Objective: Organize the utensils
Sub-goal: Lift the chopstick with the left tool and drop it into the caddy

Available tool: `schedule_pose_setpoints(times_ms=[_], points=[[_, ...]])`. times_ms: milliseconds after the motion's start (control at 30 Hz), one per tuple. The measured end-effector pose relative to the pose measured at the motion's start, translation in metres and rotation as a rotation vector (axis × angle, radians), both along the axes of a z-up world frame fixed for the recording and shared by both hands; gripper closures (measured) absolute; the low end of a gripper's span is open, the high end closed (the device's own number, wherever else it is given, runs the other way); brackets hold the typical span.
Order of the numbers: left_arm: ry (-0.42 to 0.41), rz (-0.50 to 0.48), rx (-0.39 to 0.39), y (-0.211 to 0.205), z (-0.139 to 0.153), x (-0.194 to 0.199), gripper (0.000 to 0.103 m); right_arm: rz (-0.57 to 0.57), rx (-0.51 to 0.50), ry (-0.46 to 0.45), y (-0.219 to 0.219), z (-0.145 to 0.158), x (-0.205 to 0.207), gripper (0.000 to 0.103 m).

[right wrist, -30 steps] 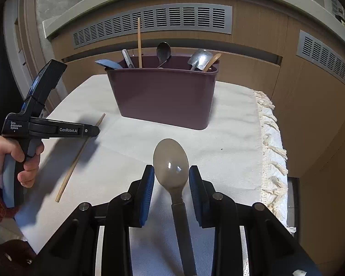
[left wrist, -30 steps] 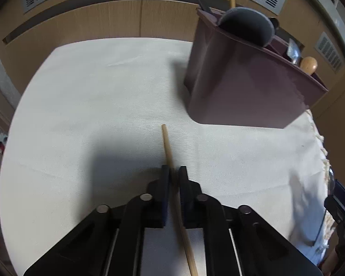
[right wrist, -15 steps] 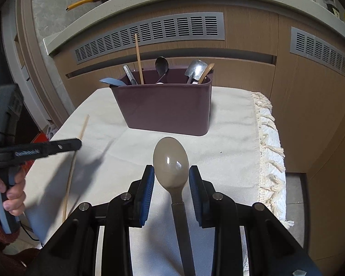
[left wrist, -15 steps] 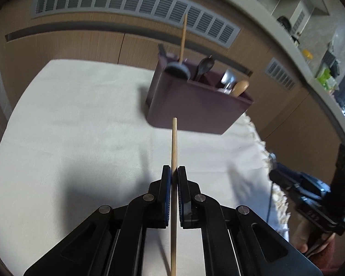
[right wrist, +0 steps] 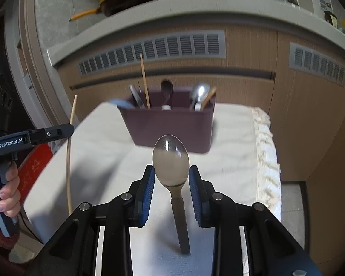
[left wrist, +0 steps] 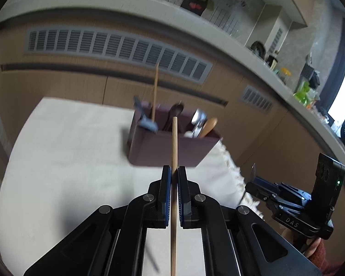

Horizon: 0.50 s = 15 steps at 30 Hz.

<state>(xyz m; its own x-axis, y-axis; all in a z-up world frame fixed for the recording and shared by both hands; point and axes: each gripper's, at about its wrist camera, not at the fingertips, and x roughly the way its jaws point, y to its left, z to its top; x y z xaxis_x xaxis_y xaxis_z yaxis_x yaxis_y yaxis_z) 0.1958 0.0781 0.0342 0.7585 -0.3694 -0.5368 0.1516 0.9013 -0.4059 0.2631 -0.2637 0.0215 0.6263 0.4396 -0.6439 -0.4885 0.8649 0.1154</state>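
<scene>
Left wrist view: left gripper (left wrist: 174, 172), jaws closed on chopstick (left wrist: 173, 142), held aloft and aimed at caddy (left wrist: 168, 149) on cloth (left wrist: 69, 149). Right gripper (right wrist: 171, 176), jaws pinching spoon (right wrist: 170, 161) at bowl sides, well short of caddy. Step judged: carrying both to caddy. Next: tip chopstick upright over the compartment holding its mate (left wrist: 155, 89), lower, release; spoon likewise.

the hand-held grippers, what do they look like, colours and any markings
Both are black plastic with silver pivot bolts and blue ribbed pads inside the fingers. The left hand-held gripper carries white "GenRobot.AI" lettering; the right hand-held gripper shows "DAS" and a small green light. Dark red sleeves show at both wrists.
</scene>
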Motion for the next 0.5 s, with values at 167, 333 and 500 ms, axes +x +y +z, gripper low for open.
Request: schedule_pose_setpoints(times_ms=[167, 333, 500], points=[[-0.201, -0.033, 0.029, -0.005, 0.078, 0.003, 0.098, 0.008, 0.074, -0.109, -0.003, 0.061, 0.009, 0.098], [-0.279, -0.025, 0.057, -0.003, 0.108, 0.007, 0.098, 0.087, 0.046, -0.145, 0.006, 0.102, 0.02, 0.097], [-0.188, 0.03, 0.064, 0.016, 0.069, 0.016, 0.098, 0.205, -0.01, -0.018, 0.018, 0.045, 0.031, 0.064]])
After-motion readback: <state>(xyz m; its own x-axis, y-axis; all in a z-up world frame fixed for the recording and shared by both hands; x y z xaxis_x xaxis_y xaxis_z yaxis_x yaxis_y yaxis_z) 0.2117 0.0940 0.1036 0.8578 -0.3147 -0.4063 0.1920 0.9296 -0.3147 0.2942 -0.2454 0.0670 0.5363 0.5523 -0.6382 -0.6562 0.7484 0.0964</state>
